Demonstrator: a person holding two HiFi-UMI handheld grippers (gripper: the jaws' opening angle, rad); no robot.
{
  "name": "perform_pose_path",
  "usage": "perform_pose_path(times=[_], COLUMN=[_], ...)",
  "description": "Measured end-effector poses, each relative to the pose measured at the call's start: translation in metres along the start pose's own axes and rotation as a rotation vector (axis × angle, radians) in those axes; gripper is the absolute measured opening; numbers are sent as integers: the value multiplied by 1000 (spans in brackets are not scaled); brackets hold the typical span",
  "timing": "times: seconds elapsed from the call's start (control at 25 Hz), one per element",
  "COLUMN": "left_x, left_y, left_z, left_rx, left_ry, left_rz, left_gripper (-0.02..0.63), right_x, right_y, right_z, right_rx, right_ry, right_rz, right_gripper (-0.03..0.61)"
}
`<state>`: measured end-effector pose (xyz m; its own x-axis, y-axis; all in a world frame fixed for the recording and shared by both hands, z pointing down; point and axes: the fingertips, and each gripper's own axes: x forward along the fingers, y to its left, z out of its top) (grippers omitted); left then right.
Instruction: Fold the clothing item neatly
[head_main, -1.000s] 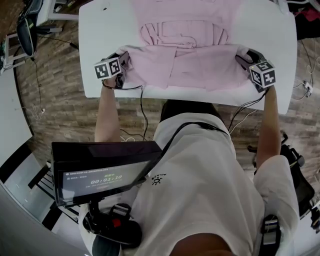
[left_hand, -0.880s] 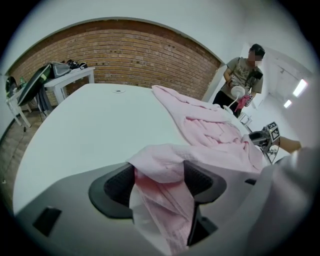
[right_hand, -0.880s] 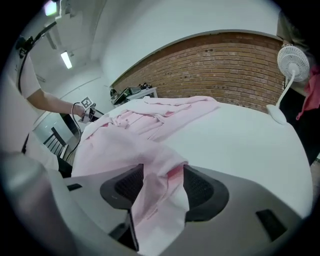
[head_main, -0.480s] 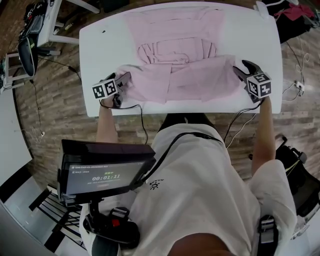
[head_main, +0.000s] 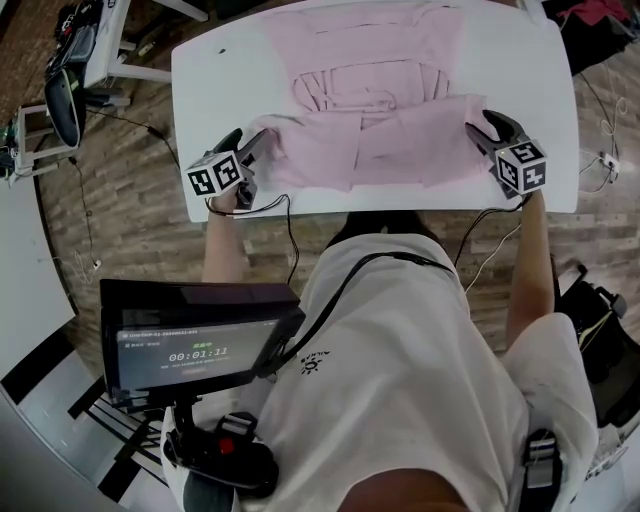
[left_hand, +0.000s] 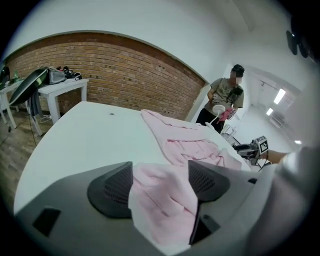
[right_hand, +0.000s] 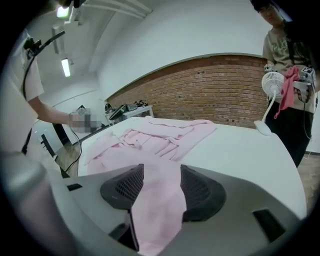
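Observation:
A pink garment (head_main: 370, 100) lies spread on the white table (head_main: 220, 80), its near part folded back over the middle. My left gripper (head_main: 250, 142) hovers at the fold's near left corner. Its jaws have just been opening and stand wide, with a loose flap of the cloth (left_hand: 165, 200) lying between the pads, unpinched. My right gripper (head_main: 490, 128) is at the near right corner. Its jaws stand apart too, and a flat band of the pink cloth (right_hand: 160, 200) lies in the gap. Beyond both grippers the garment (right_hand: 155, 135) stays flat on the table.
A person with a small white fan (right_hand: 272, 82) stands past the table's far end. A second white table (left_hand: 60, 85) with gear stands by the brick wall. A dark chair (head_main: 60, 100) and cables are on the floor at left. A screen (head_main: 200, 340) hangs at my chest.
Both grippers have risen a little off the table's near edge at the fold's corners. The left jaws now stand wider. The garment has hardly shifted.

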<state>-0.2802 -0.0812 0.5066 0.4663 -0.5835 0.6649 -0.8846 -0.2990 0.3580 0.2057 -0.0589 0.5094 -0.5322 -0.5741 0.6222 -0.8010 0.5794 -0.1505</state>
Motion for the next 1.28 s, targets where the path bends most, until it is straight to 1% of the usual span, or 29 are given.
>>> perform_pose_path(times=[0.04, 0.12, 0.16, 0.24, 0.28, 0.32, 0.36, 0.4, 0.48, 0.68, 0.8, 0.84, 0.88, 0.96, 1.04, 1.12, 1.2, 1.28], left_x=[-1, -1, -1, 1, 4, 8, 11, 15, 22, 30, 27, 26, 24, 22, 22, 25, 29, 32], left_y=[-8, -24, -32, -47, -55, -65, -75, -86, -110, -165, -186, -191, -195, -201, -205, -206, -205, -202], left_z=[1, 4, 5, 1, -4, -10, -17, -24, -40, -94, -133, -147, -160, -178, -185, -188, -192, -195], left_rx=[18, 63, 91, 151, 179, 203, 224, 251, 336, 580, 761, 824, 888, 1014, 1126, 1215, 1264, 1274], left_ry=[-7, -21, -25, -20, -7, 12, 35, 57, 99, 236, 333, 367, 395, 426, 419, 399, 399, 403], left_rz=[-9, -21, -21, -14, -19, -34, -56, -78, -117, -250, -317, -333, -341, -336, -306, -265, -240, -224], left_gripper=[321, 241, 190, 72, 12, 3, 3, 3, 3, 3, 12, 50, 104, 203, 229, 230, 229, 229], right_x=[3, 7, 9, 12, 12, 13, 13, 13, 13, 9, 7, 5, 4, 2, -2, -5, -7, -9], right_y=[7, 22, 30, 45, 51, 55, 59, 63, 74, 109, 128, 133, 138, 143, 144, 144, 143, 144], right_z=[-1, -2, -2, -7, -9, -10, -12, -14, -20, -38, -49, -54, -58, -64, -65, -65, -68, -75], right_rx=[-12, -31, -39, -51, -54, -55, -59, -67, -103, -250, -318, -343, -361, -364, -336, -312, -312, -328], right_ry=[1, 4, 6, 12, 14, 12, 8, 6, 15, 84, 122, 136, 148, 157, 149, 142, 151, 171], right_rz=[13, 52, 74, 111, 121, 124, 122, 121, 137, 194, 224, 232, 240, 248, 243, 235, 231, 227], right_gripper=[230, 230, 230, 229, 216, 151, 86, 47, 6, 5, 6, 8, 8, 8, 8, 9, 8, 9])
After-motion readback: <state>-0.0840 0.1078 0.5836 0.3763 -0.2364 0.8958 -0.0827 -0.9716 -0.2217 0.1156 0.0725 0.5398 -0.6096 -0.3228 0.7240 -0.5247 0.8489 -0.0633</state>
